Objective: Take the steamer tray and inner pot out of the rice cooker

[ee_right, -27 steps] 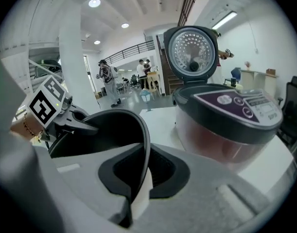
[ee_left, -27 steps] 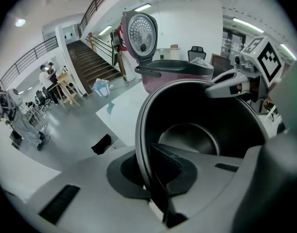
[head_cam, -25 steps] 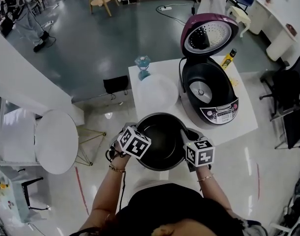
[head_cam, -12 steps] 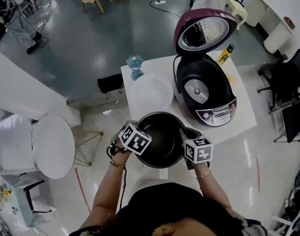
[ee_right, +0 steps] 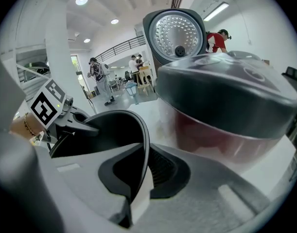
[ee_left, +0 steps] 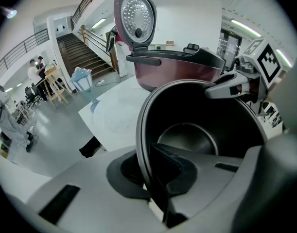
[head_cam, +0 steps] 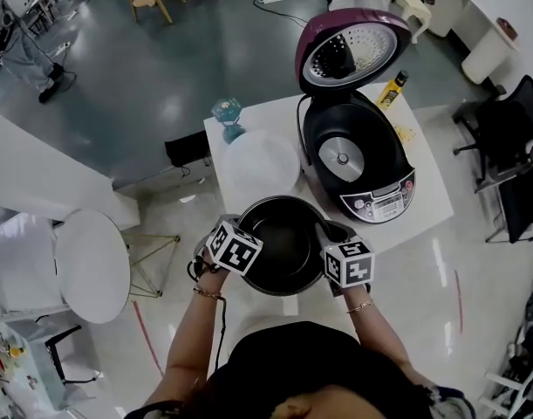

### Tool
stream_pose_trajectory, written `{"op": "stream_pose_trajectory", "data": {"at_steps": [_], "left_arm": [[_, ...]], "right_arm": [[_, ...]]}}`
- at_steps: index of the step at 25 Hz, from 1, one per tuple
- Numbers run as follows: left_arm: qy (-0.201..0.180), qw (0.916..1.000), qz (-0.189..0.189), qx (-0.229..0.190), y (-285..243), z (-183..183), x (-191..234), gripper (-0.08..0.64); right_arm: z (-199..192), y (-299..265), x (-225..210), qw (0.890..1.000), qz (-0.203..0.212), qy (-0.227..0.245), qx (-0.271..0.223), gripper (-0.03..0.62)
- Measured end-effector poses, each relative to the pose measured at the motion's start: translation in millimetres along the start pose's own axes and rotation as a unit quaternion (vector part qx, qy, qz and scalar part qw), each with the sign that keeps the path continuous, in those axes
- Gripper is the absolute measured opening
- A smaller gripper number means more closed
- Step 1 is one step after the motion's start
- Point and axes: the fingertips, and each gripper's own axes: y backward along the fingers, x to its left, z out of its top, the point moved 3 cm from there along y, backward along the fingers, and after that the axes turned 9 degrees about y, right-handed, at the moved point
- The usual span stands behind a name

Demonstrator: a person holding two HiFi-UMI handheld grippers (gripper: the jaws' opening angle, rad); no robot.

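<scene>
Slightly nearer the rice cooker [head_cam: 358, 168] now, the inner pot [head_cam: 285, 250] looks black, round and empty; the left gripper [head_cam: 245, 236] and right gripper [head_cam: 327, 236] each clamp its thin rim.

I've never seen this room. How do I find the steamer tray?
Find the white table with the purple rice cooker standing open. The steamer tray lies flat on the table just left of the cooker. It is the only pale, round, shallow dish; the pot nearby is black and deep.
</scene>
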Motion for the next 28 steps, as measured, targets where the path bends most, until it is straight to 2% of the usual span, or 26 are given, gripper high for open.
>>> {"op": "stream_pose_trajectory", "data": {"at_steps": [3,6,7,9,10,13,17,20,22,24,26,28], "left_arm": [[0.008,0.9997,-0.002,-0.021,2.1,-2.2,0.3,0.014],[-0.015,0.999,0.019,-0.036,5.4,-2.1,0.2,0.018],[-0.02,0.9986,0.028,-0.041,7.4,-2.8,0.8,0.043],[-0.013,0.9978,0.037,-0.052,15.1,-4.8,2.8,0.178],[-0.001,0.9973,0.037,-0.063,21.0,-5.4,4.5,0.205],[0.038,0.993,0.035,-0.106,42.3,-5.9,10.8,0.232],[0.041,0.9863,0.046,-0.153,70.5,-2.4,15.9,0.238],[0.052,0.9765,0.032,-0.207,101.2,3.9,13.3,0.238],[0.064,0.9657,0.009,-0.251,125.4,11.3,8.5,0.213],[0.069,0.9473,0.01,-0.313,156.7,21.5,6.9,0.172],[0.058,0.9179,0.044,-0.39,193.1,29.5,7.9,0.099],[0.033,0.8832,0.077,-0.462,225.5,34.6,5.2,0.035]], "right_arm": [[1.4,-0.8,0.8,1.0,-0.001,0.008,-0.004,0.021],[0.3,-2.1,0.0,1.0,-0.006,0.011,-0.003,0.025],[-1.1,-1.1,-0.9,1.0,-0.01,0.011,0.0,0.037],[-1.7,5.3,-2.3,1.0,-0.018,0.012,-0.001,0.06],[-0.3,10.0,-2.4,1.0,-0.022,0.012,-0.007,0.062],[6.6,27.8,-2.4,0.998,-0.047,0.018,-0.042,0.075],[24.3,57.1,-4.1,0.988,-0.089,0.058,-0.11,0.08],[44.2,83.2,2.5,0.979,-0.092,0.064,-0.169,0.08],[60.2,102.8,7.4,0.971,-0.094,0.061,-0.211,0.078],[76.8,121.5,13.7,0.961,-0.099,0.063,-0.249,0.07],[92.1,137.3,24.1,0.952,-0.097,0.076,-0.281,0.055],[103.7,148.6,36.1,0.942,-0.09,0.091,-0.309,0.041]]}}
